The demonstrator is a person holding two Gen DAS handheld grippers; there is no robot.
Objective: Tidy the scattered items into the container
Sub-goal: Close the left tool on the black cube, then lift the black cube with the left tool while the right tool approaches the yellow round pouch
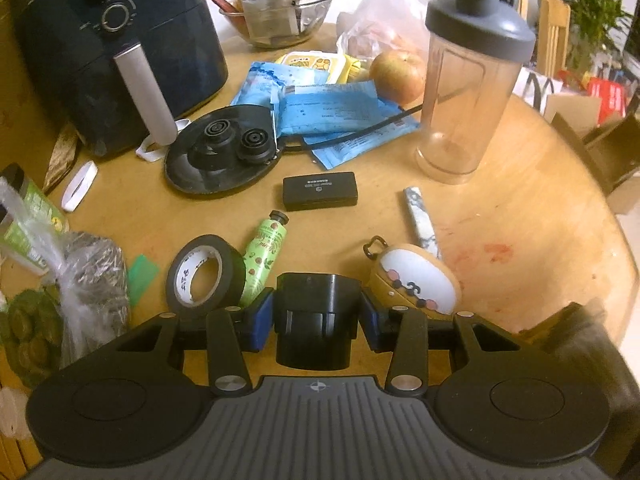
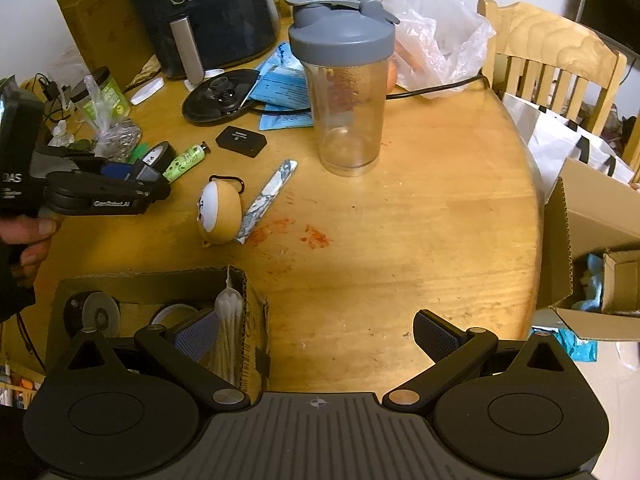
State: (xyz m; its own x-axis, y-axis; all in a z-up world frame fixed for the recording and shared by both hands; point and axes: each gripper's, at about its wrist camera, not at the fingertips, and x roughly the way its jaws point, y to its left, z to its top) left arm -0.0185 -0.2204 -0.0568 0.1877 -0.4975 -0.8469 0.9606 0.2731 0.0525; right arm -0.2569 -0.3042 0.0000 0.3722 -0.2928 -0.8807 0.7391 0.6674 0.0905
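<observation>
My left gripper (image 1: 316, 320) is shut on a black stepped plastic cylinder (image 1: 316, 300), its blue pads pressing both sides. It hangs above the wooden table (image 1: 520, 208). Beyond it lie a black tape roll (image 1: 204, 276), a green hand-cream tube (image 1: 264, 256), a small black case (image 1: 320, 191), a marbled stick (image 1: 420, 220) and a yellow cartoon-face pouch (image 1: 416, 280). In the right wrist view, my right gripper (image 2: 316, 336) stands wide open beside a small cardboard box (image 2: 248, 292) holding tape rolls and cotton swabs (image 2: 228, 332). The left gripper (image 2: 134, 174) shows at the left there.
A dark air fryer (image 1: 120, 40), a black kettle base (image 1: 220, 152), blue packets (image 1: 332, 108), an apple (image 1: 398, 76) and a clear shaker bottle (image 1: 468, 80) crowd the table's far side. A wooden chair (image 2: 552, 52) and a bigger open carton (image 2: 592, 216) stand off the right edge.
</observation>
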